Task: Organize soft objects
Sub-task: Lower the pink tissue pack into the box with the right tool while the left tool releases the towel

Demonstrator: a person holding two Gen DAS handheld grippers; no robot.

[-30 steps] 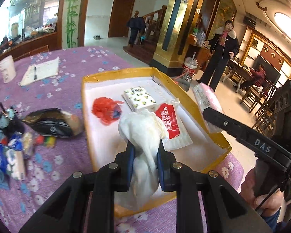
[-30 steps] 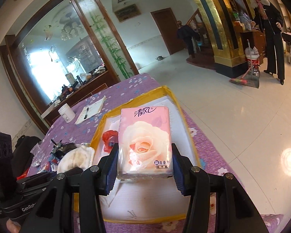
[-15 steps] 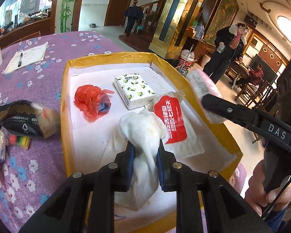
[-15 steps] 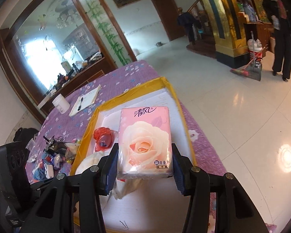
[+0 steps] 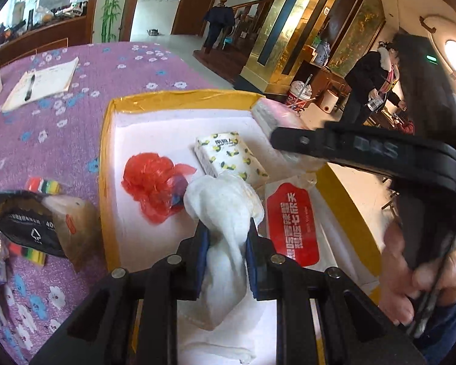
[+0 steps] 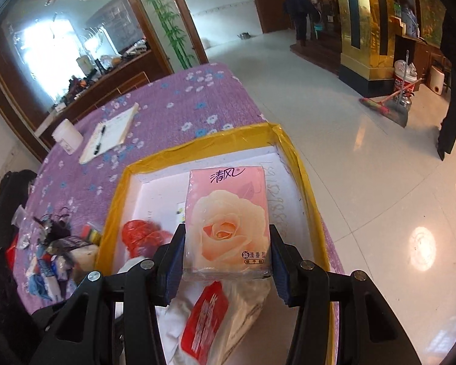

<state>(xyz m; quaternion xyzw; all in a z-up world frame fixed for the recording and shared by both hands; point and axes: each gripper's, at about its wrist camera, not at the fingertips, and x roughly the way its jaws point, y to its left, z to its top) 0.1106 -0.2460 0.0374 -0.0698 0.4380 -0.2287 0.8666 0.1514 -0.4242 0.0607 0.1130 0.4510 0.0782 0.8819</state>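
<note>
Left hand-held gripper clamped on white cloth, over the yellow-rimmed tray on purple tabletop. Right hand-held gripper clamped on pink tissue pack, above the tray. In tray: red plastic bag, lemon-print tissue pack, red-labelled wipes pack.

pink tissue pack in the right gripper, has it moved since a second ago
Yes. The pink tissue pack has come in over the yellow-rimmed tray, whose far rim now sits closer.
</note>
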